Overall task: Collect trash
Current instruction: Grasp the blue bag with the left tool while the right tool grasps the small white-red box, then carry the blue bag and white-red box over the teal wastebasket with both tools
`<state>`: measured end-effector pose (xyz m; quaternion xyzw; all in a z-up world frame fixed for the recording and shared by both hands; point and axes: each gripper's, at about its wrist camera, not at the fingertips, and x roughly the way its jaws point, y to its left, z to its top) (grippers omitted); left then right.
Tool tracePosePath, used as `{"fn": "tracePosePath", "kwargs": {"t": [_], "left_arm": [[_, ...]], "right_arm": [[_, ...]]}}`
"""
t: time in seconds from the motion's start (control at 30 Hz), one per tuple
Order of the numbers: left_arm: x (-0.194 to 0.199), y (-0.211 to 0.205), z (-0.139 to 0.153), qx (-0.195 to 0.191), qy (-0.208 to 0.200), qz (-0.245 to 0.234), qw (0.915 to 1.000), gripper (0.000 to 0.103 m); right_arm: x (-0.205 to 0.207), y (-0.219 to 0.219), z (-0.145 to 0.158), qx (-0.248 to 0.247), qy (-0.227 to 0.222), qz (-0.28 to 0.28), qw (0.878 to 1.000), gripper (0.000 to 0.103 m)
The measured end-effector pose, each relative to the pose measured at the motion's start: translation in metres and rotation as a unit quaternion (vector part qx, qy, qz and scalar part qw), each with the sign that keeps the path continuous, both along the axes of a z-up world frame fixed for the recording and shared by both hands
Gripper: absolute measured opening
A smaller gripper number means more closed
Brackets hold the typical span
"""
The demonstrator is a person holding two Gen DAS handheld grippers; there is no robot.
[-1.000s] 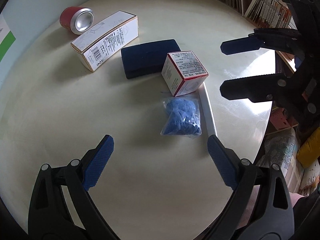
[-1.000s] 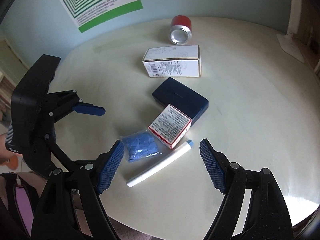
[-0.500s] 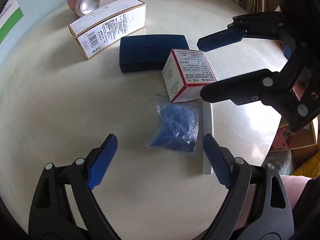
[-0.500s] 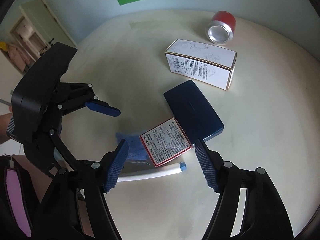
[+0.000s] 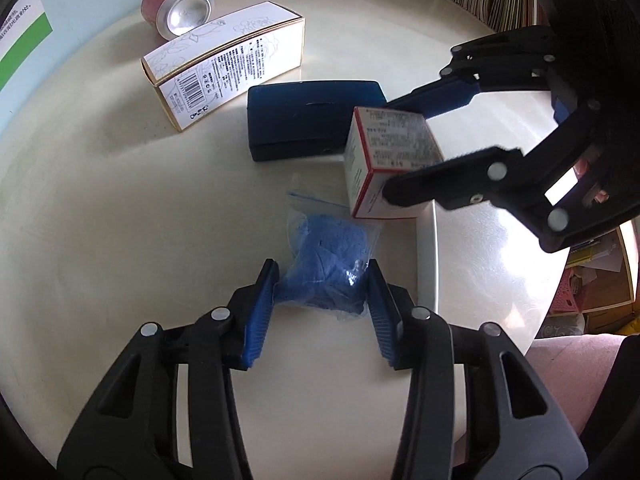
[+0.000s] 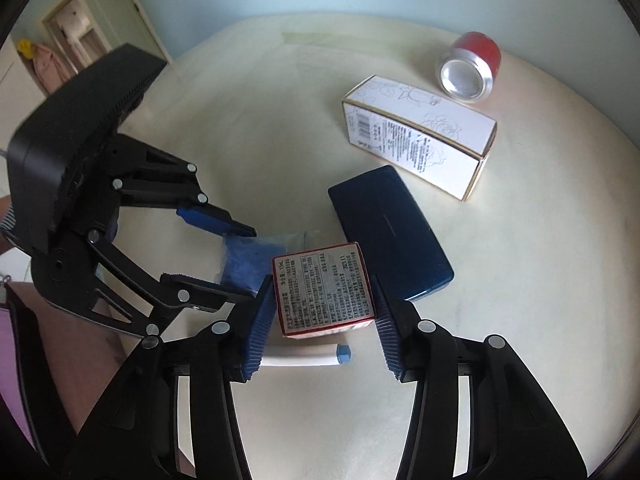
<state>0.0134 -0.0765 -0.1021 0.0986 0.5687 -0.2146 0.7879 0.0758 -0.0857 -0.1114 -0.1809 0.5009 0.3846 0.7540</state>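
Observation:
A clear bag of blue material [image 5: 328, 264] lies on the round cream table [image 5: 120, 240]. My left gripper [image 5: 322, 280] is closing on it, and both pads touch its sides. Just beyond, a small red-and-white box [image 6: 322, 284] sits between the closing jaws of my right gripper [image 6: 322, 296], whose pads press its two sides. In the left wrist view the right gripper [image 5: 404, 148] straddles that box [image 5: 384, 148]. In the right wrist view the left gripper [image 6: 236, 264] brackets the bag [image 6: 248, 260]. A white tube with a blue cap [image 6: 300, 360] lies under the box's near edge.
A dark blue case [image 5: 312, 120] lies behind the box. Farther back are a long white carton [image 5: 224, 76] and a red can [image 5: 180, 12] on its side. The table edge runs close on the right, with shelves of books beyond it.
Both grippers came down and narrowed from wide open. The left now pinches the blue bag and the right now clamps the small box. The right gripper also rolled.

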Motion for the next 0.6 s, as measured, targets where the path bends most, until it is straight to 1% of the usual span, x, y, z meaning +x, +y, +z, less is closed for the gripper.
{"fn": "tracePosePath", "kwargs": {"t": [0.23, 0.37, 0.47, 0.6], "left_arm": [[0.005, 0.017, 0.008, 0.005, -0.006, -0.004, 1.0, 0.041], [0.004, 0.028, 0.017, 0.01, -0.013, -0.012, 0.9998, 0.041], [0.013, 0.018, 0.019, 0.015, -0.017, -0.019, 0.9996, 0.041], [0.017, 0.018, 0.025, 0.016, -0.019, -0.032, 0.9992, 0.041]], "right_arm": [[0.0, -0.018, 0.011, 0.027, 0.001, -0.044, 0.999, 0.046], [0.003, -0.021, 0.016, 0.028, -0.004, -0.059, 0.998, 0.046], [0.001, -0.023, 0.019, 0.027, -0.008, -0.072, 0.997, 0.046], [-0.01, -0.031, 0.024, 0.031, -0.016, -0.097, 0.995, 0.046]]}}
